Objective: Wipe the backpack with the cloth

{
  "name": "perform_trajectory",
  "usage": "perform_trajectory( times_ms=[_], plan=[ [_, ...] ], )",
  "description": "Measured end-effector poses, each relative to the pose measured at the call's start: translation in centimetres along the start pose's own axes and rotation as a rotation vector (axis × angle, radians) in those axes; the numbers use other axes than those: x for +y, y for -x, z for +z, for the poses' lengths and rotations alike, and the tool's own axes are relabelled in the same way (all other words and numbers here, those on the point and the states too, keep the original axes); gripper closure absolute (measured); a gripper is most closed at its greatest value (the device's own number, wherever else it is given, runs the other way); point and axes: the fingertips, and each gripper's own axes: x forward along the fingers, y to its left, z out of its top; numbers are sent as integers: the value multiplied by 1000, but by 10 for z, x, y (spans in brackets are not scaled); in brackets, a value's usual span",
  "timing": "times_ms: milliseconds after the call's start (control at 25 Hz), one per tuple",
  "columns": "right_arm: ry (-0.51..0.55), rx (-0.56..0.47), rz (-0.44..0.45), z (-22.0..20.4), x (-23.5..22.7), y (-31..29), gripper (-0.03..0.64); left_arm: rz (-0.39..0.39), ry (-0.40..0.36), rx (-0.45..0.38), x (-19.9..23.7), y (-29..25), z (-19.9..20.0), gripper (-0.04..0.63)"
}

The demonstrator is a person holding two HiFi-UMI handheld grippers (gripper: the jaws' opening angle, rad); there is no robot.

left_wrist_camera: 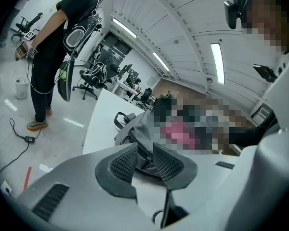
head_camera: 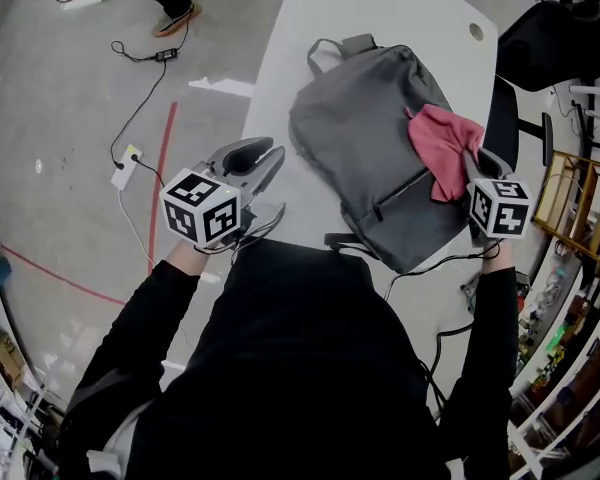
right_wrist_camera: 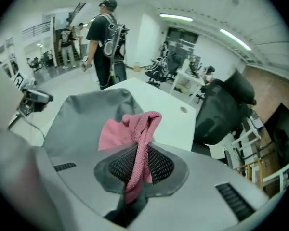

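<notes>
Head view: one grey backpack (head_camera: 370, 138) lies on the white tabletop (head_camera: 380, 8), with one pink cloth (head_camera: 442, 143) on its right side, at the right gripper (head_camera: 472, 168). The left gripper (head_camera: 270, 183) hovers beside the backpack.

Left gripper view: two jaws partly apart, nothing between them.

Right gripper view: two jaws clamped on a fold of the cloth.

Head view steeply downward; both gripper views low along own jaws, backpack (head_camera: 360, 128) shared.
</notes>
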Motion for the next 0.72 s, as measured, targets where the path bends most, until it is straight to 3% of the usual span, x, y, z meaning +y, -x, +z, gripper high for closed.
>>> perform_trajectory(
  times_ms=[120,280,400,560,720],
  plan=[
    [-127,-103,-89,13,-44,20,561,30,-32,7,1,-3,0,483],
    [-125,-274,-75,42,-37,58,561,47,-52,17,-4,-7,4,483],
    [-149,-424,68,69,4,83,561,26,-100,10,-26,-10,14,483],
    [-247,-591,302,94,54,107,561,-35,-231,-17,-78,-18,37,476],
    [-306,-658,510,94,89,128,561,-159,-293,-73,-152,-31,64,376]
  ],
)
